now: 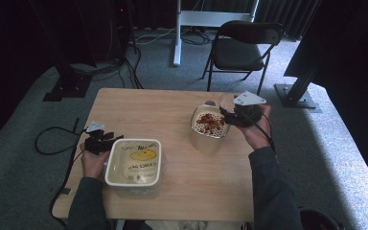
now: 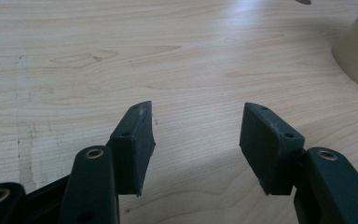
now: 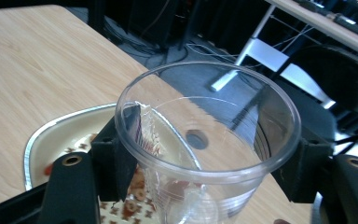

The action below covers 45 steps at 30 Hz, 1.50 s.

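Fingers point(image 3: 116, 154) of the right gripper point(image 3: 205, 154) are clenched on a clear plastic cup point(image 3: 209, 135), one finger on each side of its wall just below the rim. The cup is held upright above the near edge of a cream container of cereal point(image 1: 210, 125); its bottom appears empty, with a small residue on the inner wall. In the high view the right gripper point(image 1: 242, 114) sits at the container's right rim, held by the person's right hand point(image 1: 258, 132).

Fingers point(image 2: 133, 149) of the left gripper point(image 2: 196, 149) are released, spread wide with only bare bench point(image 2: 121, 56) between them. In the high view the left gripper point(image 1: 100, 142) rests at the left edge of a lidded white tub with a yellow label point(image 1: 135, 162), near the front of the bench point(image 1: 148, 108).

Beyond the bench, a black folding chair point(image 1: 242, 45) stands on the grey carpet.
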Each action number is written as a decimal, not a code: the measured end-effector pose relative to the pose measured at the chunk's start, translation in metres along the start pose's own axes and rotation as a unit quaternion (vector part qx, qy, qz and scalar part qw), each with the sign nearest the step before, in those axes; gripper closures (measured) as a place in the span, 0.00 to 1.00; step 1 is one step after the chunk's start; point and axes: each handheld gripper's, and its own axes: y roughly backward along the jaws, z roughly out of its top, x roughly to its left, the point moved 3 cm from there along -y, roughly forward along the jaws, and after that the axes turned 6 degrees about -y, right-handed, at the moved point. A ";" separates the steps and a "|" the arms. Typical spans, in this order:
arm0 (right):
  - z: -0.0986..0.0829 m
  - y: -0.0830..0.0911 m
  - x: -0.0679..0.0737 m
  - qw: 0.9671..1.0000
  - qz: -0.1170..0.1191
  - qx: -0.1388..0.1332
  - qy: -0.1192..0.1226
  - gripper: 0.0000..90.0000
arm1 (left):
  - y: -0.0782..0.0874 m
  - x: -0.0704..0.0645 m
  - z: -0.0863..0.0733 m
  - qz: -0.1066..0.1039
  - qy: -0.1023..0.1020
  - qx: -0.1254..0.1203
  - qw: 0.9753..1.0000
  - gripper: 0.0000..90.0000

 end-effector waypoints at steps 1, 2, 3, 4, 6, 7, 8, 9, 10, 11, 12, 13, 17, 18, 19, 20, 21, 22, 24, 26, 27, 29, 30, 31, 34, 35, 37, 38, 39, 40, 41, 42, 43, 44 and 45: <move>0.000 0.000 0.000 1.000 0.007 -0.001 -0.005 0.36 | 0.000 0.000 0.000 0.000 0.000 0.000 1.000 0.50; 0.001 0.000 0.001 1.000 0.012 -0.003 -0.008 0.36 | 0.000 0.000 0.000 0.000 -0.001 0.000 1.000 0.50; 0.001 0.000 0.002 1.000 0.016 -0.004 -0.009 0.36 | 0.000 0.000 0.000 0.000 -0.001 0.000 1.000 0.50; 0.001 0.000 0.003 1.000 0.020 -0.004 -0.012 0.36 | 0.000 0.000 0.000 0.000 -0.001 0.000 1.000 0.50; 0.001 0.000 0.005 0.999 0.028 -0.004 -0.016 0.36 | 0.000 0.000 0.000 0.000 -0.001 -0.001 1.000 0.50; 0.001 0.000 0.006 0.999 0.033 -0.005 -0.018 0.36 | 0.000 0.000 0.000 0.000 -0.001 -0.001 1.000 0.50; 0.002 -0.001 0.008 0.999 0.037 -0.007 -0.019 0.36 | 0.000 0.000 0.000 0.000 0.000 0.000 1.000 0.50; 0.002 -0.001 0.010 0.999 0.040 -0.007 -0.020 0.36 | 0.000 0.000 0.000 0.000 -0.001 0.000 1.000 0.50; 0.002 -0.001 0.011 0.999 0.044 -0.007 -0.020 0.36 | 0.000 0.000 0.000 0.000 0.000 0.000 1.000 0.50; 0.002 -0.001 0.012 0.999 0.048 -0.008 -0.023 0.36 | 0.000 0.000 0.000 0.000 -0.001 0.000 1.000 0.50; 0.003 -0.001 0.014 0.998 0.052 -0.009 -0.024 0.36 | 0.000 0.000 0.000 0.000 -0.001 0.000 1.000 0.50; 0.003 -0.001 0.016 0.998 0.056 -0.010 -0.025 0.36 | 0.000 0.000 0.000 0.000 -0.001 0.000 1.000 0.50; 0.005 -0.002 0.024 0.997 0.071 -0.012 -0.026 0.36 | 0.000 0.000 0.000 0.000 0.000 -0.001 1.000 0.50; 0.005 -0.003 0.026 0.997 0.074 -0.013 -0.025 0.36 | 0.000 0.000 0.000 0.000 0.000 -0.001 1.000 0.50; 0.006 -0.003 0.028 0.997 0.077 -0.013 -0.024 0.36 | 0.000 0.000 0.000 0.000 0.000 0.000 1.000 0.50; 0.006 -0.003 0.031 0.996 0.081 -0.013 -0.023 0.36 | 0.000 0.000 0.000 0.000 0.000 0.000 1.000 0.50; 0.006 -0.003 0.033 0.996 0.084 -0.013 -0.022 0.36 | 0.000 0.000 0.000 0.000 0.000 -0.001 1.000 0.50; 0.007 -0.003 0.036 0.996 0.087 -0.012 -0.023 0.36 | 0.000 0.000 0.000 0.000 0.000 -0.001 1.000 0.50; 0.008 -0.003 0.040 0.995 0.093 -0.013 -0.020 0.36 | 0.000 0.000 0.000 0.000 0.000 0.000 1.000 0.50; 0.009 -0.003 0.045 0.994 0.102 -0.017 -0.021 0.35 | 0.000 0.000 0.000 0.000 -0.001 0.000 1.000 0.50; 0.009 -0.003 0.045 0.994 0.102 -0.017 -0.021 0.35 | 0.000 0.000 0.000 0.000 -0.001 0.000 1.000 0.50; 0.011 -0.002 0.051 0.993 0.115 -0.019 -0.022 0.35 | 0.000 0.000 0.000 0.000 -0.001 0.000 1.000 0.50; 0.011 -0.002 0.051 0.993 0.115 -0.019 -0.022 0.35 | 0.000 0.000 0.000 0.000 -0.001 0.000 1.000 0.50; 0.012 -0.002 0.054 0.992 0.121 -0.021 -0.021 0.35 | 0.000 0.000 0.000 0.000 -0.001 0.000 1.000 0.50; 0.014 -0.002 0.060 0.991 0.133 -0.024 -0.022 0.35 | 0.000 0.000 0.000 0.000 -0.001 0.000 1.000 0.50; 0.015 -0.001 0.061 0.990 0.136 -0.023 -0.021 0.35 | 0.000 0.000 0.000 0.000 -0.001 0.000 1.000 0.50; 0.016 -0.001 0.065 0.989 0.145 -0.023 -0.020 0.35 | 0.000 0.000 0.000 -0.001 -0.001 0.000 1.000 0.50; 0.017 -0.001 0.067 0.988 0.149 -0.024 -0.020 0.35 | 0.000 0.000 0.000 -0.001 -0.001 0.000 1.000 0.50; 0.017 -0.001 0.069 0.988 0.153 -0.025 -0.021 0.35 | 0.000 0.000 0.000 -0.001 -0.001 0.000 1.000 0.50; 0.018 0.000 0.070 0.987 0.156 -0.027 -0.020 0.35 | 0.000 0.000 0.000 -0.001 -0.001 0.000 1.000 0.50; 0.019 0.000 0.073 0.987 0.159 -0.026 -0.019 0.35 | 0.000 0.000 0.000 0.000 -0.001 0.001 1.000 0.50; 0.020 0.000 0.075 0.986 0.163 -0.027 -0.018 0.35 | 0.000 0.000 0.000 0.000 -0.001 0.001 1.000 0.50; 0.020 0.000 0.077 0.985 0.168 -0.028 -0.019 0.35 | 0.000 0.000 0.000 -0.001 -0.001 0.000 1.000 0.50; 0.021 0.000 0.079 0.984 0.173 -0.029 -0.019 0.35 | 0.001 0.000 0.000 -0.001 -0.001 0.000 1.000 0.50; 0.022 0.000 0.082 0.983 0.178 -0.029 -0.019 0.35 | 0.001 0.000 0.000 0.000 -0.001 0.000 1.000 0.50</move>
